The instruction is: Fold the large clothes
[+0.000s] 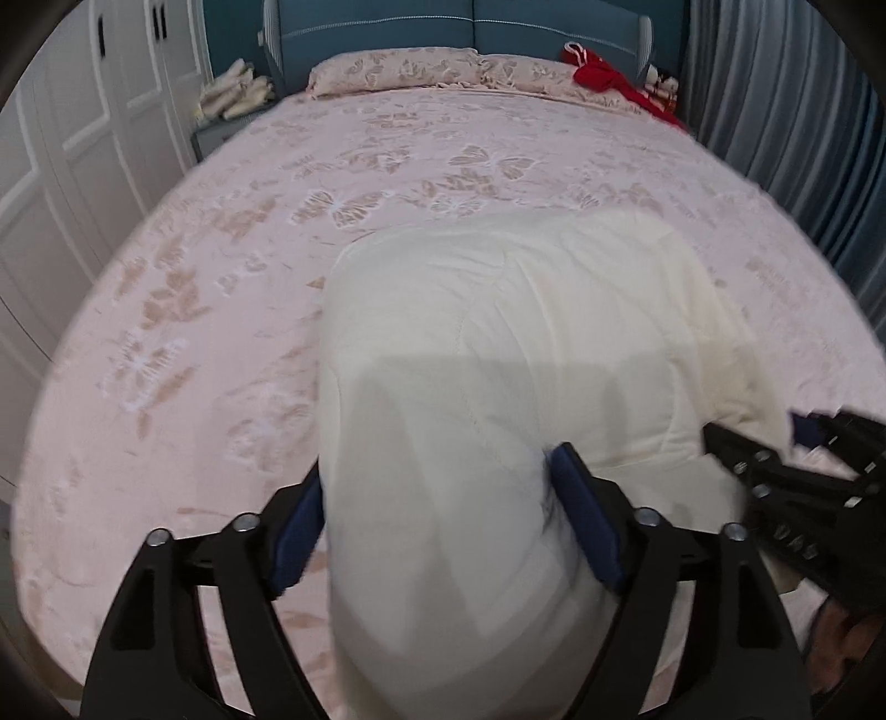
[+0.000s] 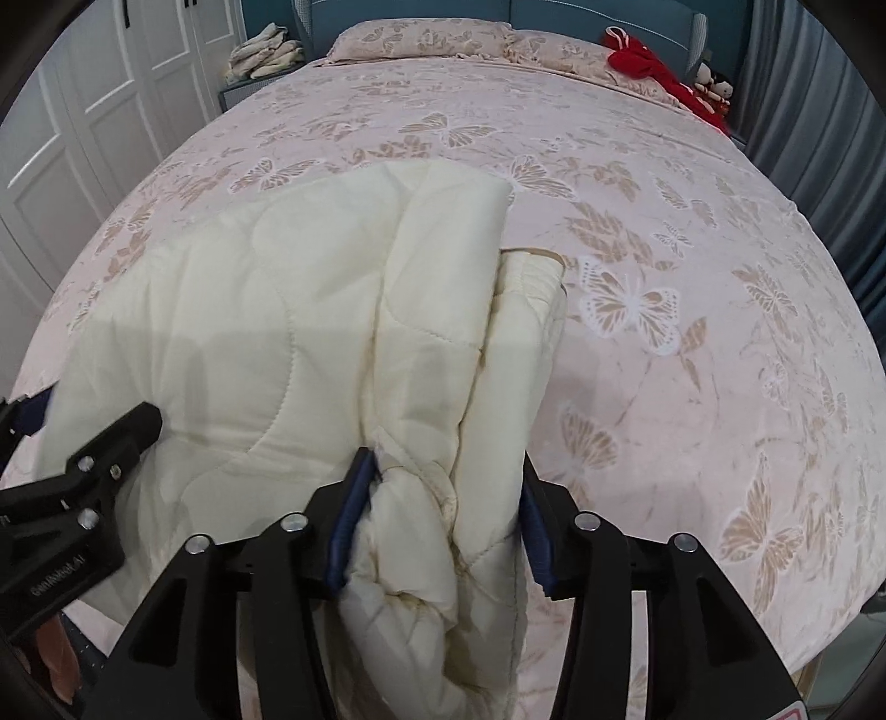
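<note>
Right wrist: quilted garment [image 2: 310,310] mid-bed [image 2: 692,387].

Soft even light, left wrist view motion-blurred, heavy fisheye bend w/ dark corners, broad shadow near bottom.

A home bedroom: a wide bed [image 2: 692,232] under a pink butterfly-print bedspread, matching pillows [image 2: 421,36] against a teal padded headboard [image 1: 387,33], white panelled wardrobe doors [image 1: 83,127] to the left (grey curtains [image 1: 786,111] opposite).
</note>
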Tool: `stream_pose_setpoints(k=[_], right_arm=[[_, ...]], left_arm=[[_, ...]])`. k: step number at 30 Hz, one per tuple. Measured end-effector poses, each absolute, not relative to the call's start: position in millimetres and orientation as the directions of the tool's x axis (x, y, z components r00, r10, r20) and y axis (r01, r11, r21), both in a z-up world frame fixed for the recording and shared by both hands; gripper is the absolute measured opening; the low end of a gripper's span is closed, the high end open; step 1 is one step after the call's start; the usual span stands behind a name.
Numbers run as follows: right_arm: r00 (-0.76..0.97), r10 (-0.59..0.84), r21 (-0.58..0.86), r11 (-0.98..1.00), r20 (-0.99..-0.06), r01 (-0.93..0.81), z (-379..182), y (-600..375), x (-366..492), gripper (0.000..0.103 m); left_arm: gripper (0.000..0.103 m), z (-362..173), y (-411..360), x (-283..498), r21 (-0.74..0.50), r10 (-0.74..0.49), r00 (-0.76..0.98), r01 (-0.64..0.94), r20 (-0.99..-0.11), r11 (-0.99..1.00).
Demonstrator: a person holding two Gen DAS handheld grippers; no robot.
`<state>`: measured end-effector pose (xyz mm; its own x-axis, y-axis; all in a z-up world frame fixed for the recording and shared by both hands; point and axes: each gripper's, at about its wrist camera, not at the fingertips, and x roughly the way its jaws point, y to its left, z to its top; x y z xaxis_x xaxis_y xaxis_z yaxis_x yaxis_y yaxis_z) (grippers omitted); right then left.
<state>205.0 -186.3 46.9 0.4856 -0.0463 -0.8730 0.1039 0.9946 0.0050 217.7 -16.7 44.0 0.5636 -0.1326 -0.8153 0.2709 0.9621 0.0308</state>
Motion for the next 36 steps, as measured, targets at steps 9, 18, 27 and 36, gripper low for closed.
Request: stream_pose_setpoints(k=[9,18,27,36], right_arm=[[0.535,-0.082,-0.036,0.995,-0.841,0.097,73.2,-184.5,183.8,0.051],[0.516,-0.070,-0.035,0.996,-0.854,0.076,71.7,-187.6,181.0,0.053],[0.448,0.025,0.092,0.987,-0.894,0.128,39.2,-197.0,208.2,0.073],[0.551,-0.045,-0.004,0.997,-0.833,0.076,73.1,-172.7,208.2,0.018]], left_arm=[[0.081,60.3,-7.4,202.6,0.084,-0.068,0.577,0.232,-0.814,0.969],[0.081,67.0,4.0,198.4,0.021,-0.084,0.549,0.182,-0.831,0.983],[0.089,38.3,38.9,218.7,-0.284,-0.298,0.437,0.097,-0.849,0.954],[0.053,41.3,27.8,231.1,-0.366,-0.426,0.453,0.218,-0.783,0.905]])
